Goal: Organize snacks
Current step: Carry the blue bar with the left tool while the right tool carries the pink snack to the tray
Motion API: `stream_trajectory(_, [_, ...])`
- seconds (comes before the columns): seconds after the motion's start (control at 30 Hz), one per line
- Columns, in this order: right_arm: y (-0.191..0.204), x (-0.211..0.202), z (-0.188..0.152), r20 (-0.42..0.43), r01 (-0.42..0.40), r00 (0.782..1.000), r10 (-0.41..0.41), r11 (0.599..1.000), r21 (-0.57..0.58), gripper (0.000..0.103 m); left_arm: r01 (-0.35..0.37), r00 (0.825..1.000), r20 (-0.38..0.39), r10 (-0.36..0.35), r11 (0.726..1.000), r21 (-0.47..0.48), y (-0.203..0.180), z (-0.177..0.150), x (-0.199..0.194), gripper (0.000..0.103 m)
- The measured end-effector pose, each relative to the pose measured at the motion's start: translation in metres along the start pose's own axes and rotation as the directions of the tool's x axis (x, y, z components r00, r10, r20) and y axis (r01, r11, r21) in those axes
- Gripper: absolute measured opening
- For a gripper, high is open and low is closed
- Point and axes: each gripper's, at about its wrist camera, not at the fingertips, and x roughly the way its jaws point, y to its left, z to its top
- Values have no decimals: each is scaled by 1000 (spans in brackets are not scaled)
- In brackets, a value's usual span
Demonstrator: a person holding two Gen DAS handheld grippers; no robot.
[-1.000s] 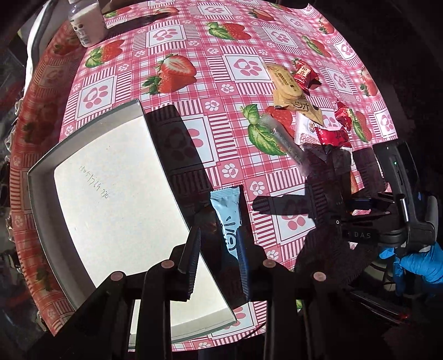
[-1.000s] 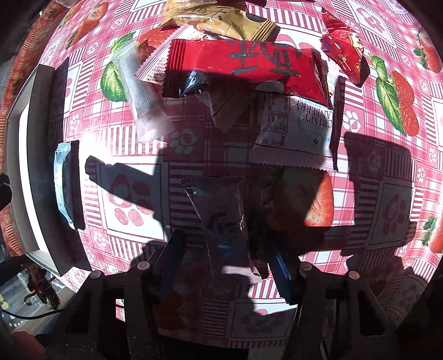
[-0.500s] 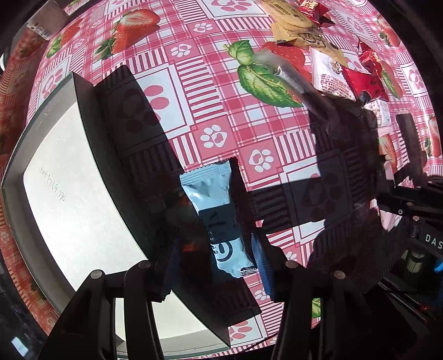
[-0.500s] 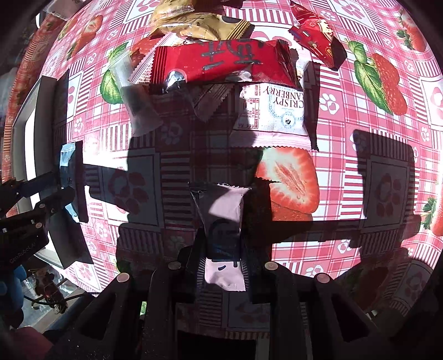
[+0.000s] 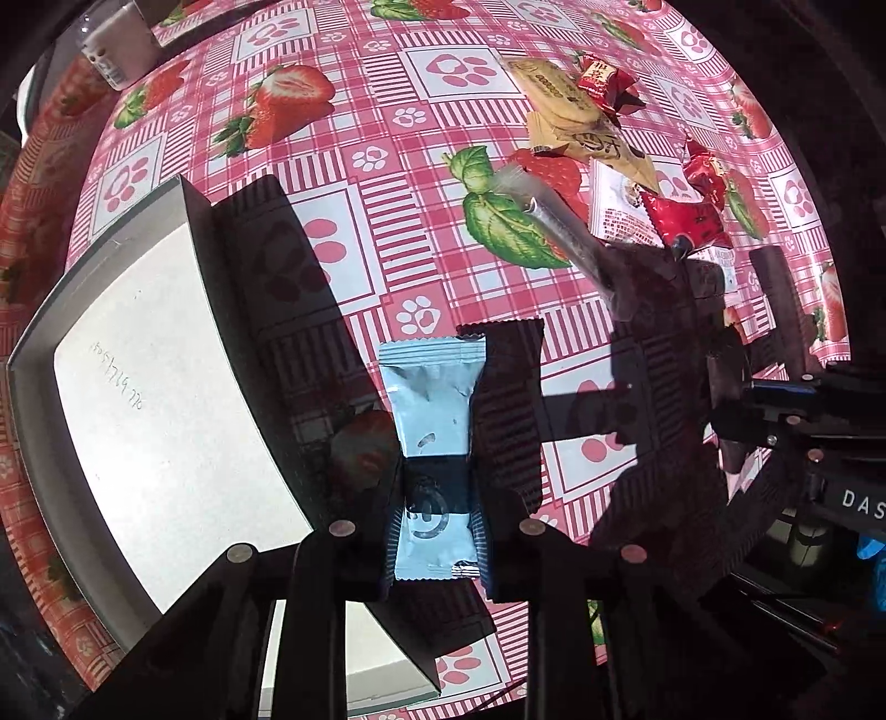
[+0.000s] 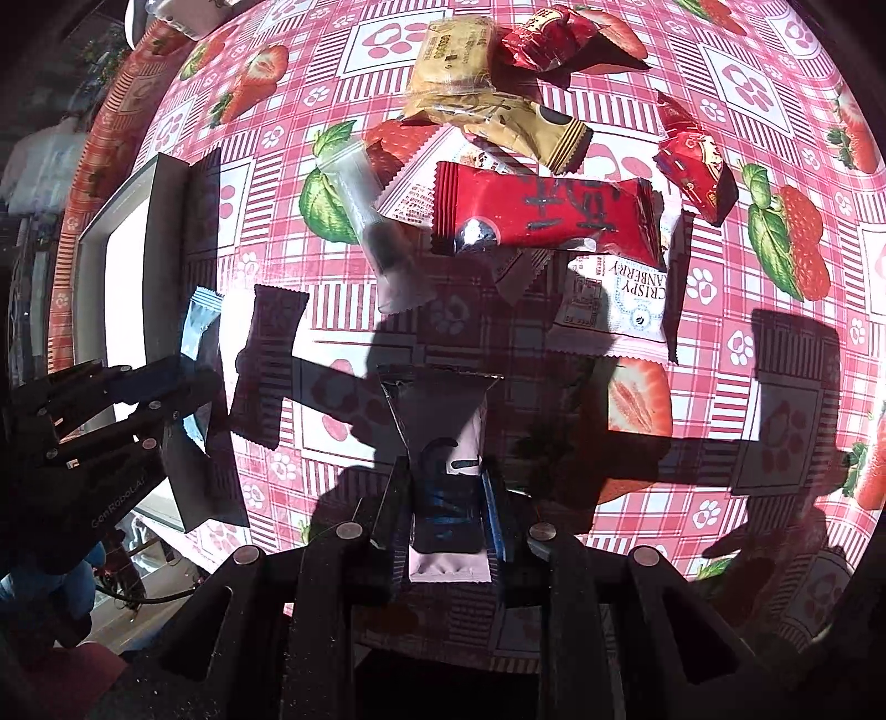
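Observation:
My left gripper (image 5: 434, 509) is shut on a light blue snack packet (image 5: 429, 415) and holds it above the cloth, just right of the grey tray (image 5: 111, 266). My right gripper (image 6: 446, 498) is shut on a pale pink snack packet (image 6: 443, 421), lifted off the table. The left gripper with the blue packet (image 6: 196, 332) also shows at the left of the right wrist view, beside the tray (image 6: 160, 183). The right gripper's body (image 5: 830, 443) shows at the right of the left wrist view.
A pile of snacks lies beyond: a long red packet (image 6: 542, 213), a white cranberry packet (image 6: 620, 299), a clear sleeve (image 6: 371, 221), tan biscuit packets (image 6: 459, 61), red candies (image 6: 695, 160). A white bottle (image 5: 119, 47) stands at the far left. The strawberry tablecloth (image 5: 387, 111) covers the table.
Both grippers have closed on their packets and lifted them: the left on the blue one beside the tray, the right on the pink one. Both cameras have pulled back and up.

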Motion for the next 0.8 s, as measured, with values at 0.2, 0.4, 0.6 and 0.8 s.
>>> stream_trajectory(0.2, [39,-11,22,38,-48,998,50,998,-49,25,25,993,116,-19,999,-44,19,-5,-44,25])
stream_trajectory(0.4, [81,-32,48,60,-91,993,98,989,-117,25,10,983,183,12,993,-118,51,-20,-70,25])
stream_trajectory(0.6, [126,-38,55,57,-120,989,134,971,-205,25,0,983,179,40,976,-219,98,-43,-73,25])
stream_trajectory(0.8, [174,-26,56,14,-140,989,150,950,-281,25,-24,989,132,65,958,-286,131,-73,-61,25])
